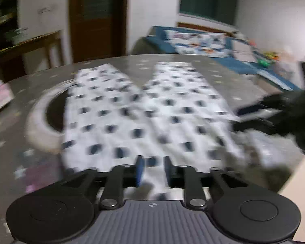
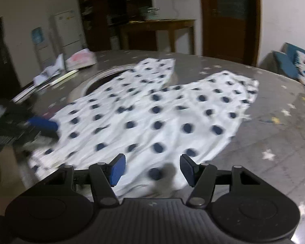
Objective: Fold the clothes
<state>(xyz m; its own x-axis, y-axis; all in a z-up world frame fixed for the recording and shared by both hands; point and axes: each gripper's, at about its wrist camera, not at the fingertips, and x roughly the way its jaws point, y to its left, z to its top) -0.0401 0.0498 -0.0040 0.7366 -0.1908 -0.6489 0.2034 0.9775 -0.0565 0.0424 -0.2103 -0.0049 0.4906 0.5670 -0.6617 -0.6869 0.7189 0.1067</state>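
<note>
White trousers with dark blue dots (image 1: 144, 113) lie flat on a grey star-patterned round table (image 1: 229, 75), both legs pointing away from me. My left gripper (image 1: 153, 170) is at the near waist edge; its blue pads stand close together with cloth pinched between them. In the right wrist view the trousers (image 2: 162, 120) spread ahead, and the left gripper (image 2: 43, 125) shows blurred at their left edge. My right gripper (image 2: 152, 168) is open low over the near hem, with cloth lying between its spread fingers. In the left wrist view the right gripper (image 1: 254, 118) is a dark blur at the cloth's right edge.
A round dark hole with a pale rim (image 1: 50, 118) is set in the table, partly under the left leg. Papers and a pink-white bag (image 2: 81, 60) lie at the table's far left. A wooden side table (image 2: 158, 32), a door (image 2: 229, 18) and a blue sofa (image 1: 203, 42) stand beyond.
</note>
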